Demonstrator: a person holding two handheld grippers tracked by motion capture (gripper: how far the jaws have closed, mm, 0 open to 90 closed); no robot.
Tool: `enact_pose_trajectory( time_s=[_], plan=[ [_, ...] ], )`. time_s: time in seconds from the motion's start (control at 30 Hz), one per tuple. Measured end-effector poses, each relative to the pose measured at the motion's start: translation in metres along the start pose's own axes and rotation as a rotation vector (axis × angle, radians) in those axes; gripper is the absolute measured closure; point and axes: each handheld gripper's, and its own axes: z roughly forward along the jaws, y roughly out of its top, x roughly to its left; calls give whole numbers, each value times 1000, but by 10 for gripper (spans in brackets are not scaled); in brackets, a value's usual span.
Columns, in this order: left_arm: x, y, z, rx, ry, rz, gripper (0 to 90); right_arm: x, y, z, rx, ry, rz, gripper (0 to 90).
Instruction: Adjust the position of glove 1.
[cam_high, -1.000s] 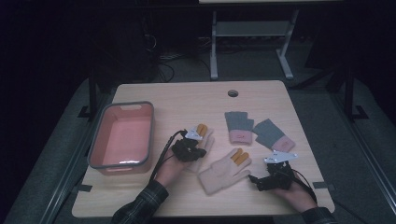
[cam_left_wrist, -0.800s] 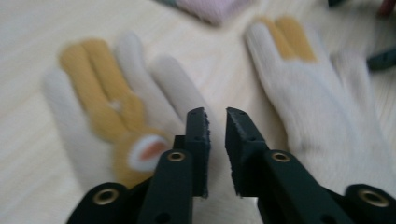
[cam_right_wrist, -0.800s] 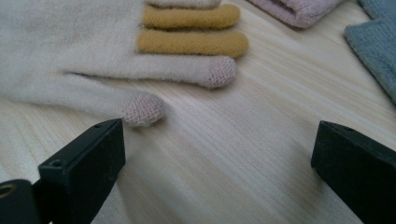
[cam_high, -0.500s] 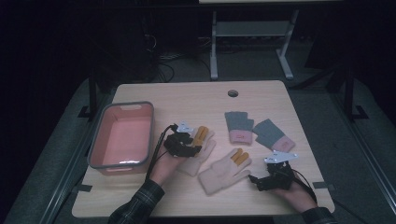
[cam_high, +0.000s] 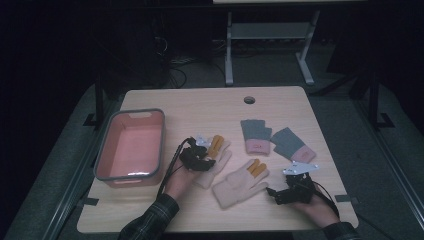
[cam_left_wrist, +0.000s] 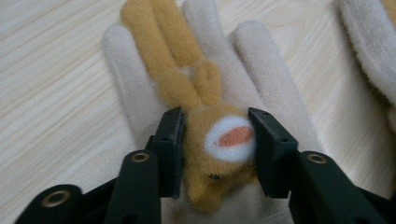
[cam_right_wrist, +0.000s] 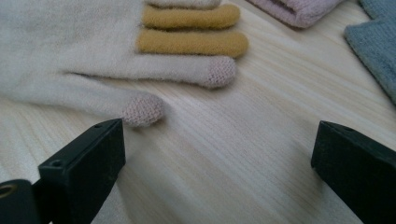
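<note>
On the pale wooden worktop (cam_high: 210, 107) nothing seems binned yet: the left gripper (cam_left_wrist: 215, 144) pinches a cream glove's (cam_left_wrist: 140, 107) rabbit patch (cam_left_wrist: 219, 149), the right gripper (cam_right_wrist: 217, 154) gapes beside another cream glove (cam_right_wrist: 56, 60), and the pink bin (cam_high: 131, 148) left of both looks empty.

Table with a bin and four gloves, high view.
Bin (cam_high: 131, 145) at centre left; two gloves (cam_high: 218, 160) (cam_high: 240, 183) at centre; two more (cam_high: 255, 136) (cam_high: 293, 144) right of centre, higher up.

The left tool (cam_left_wrist: 215, 154) has its two black jaws pressed against the tan plush animal head (cam_left_wrist: 219, 149) sewn on a cream glove (cam_left_wrist: 275, 79), which lies flat on the pale wooden bench (cam_left_wrist: 51, 98).
</note>
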Motion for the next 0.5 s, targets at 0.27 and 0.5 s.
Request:
enact_pose_trajectory(
  time_s=[0.27,0.5],
  plan=[
    [5,4,-10,-47,-63,-10,646,0,0,0,0,0,0,23],
    [9,10,-30,-114,-123,-26,649,0,0,0,0,0,0,23]
  ],
)
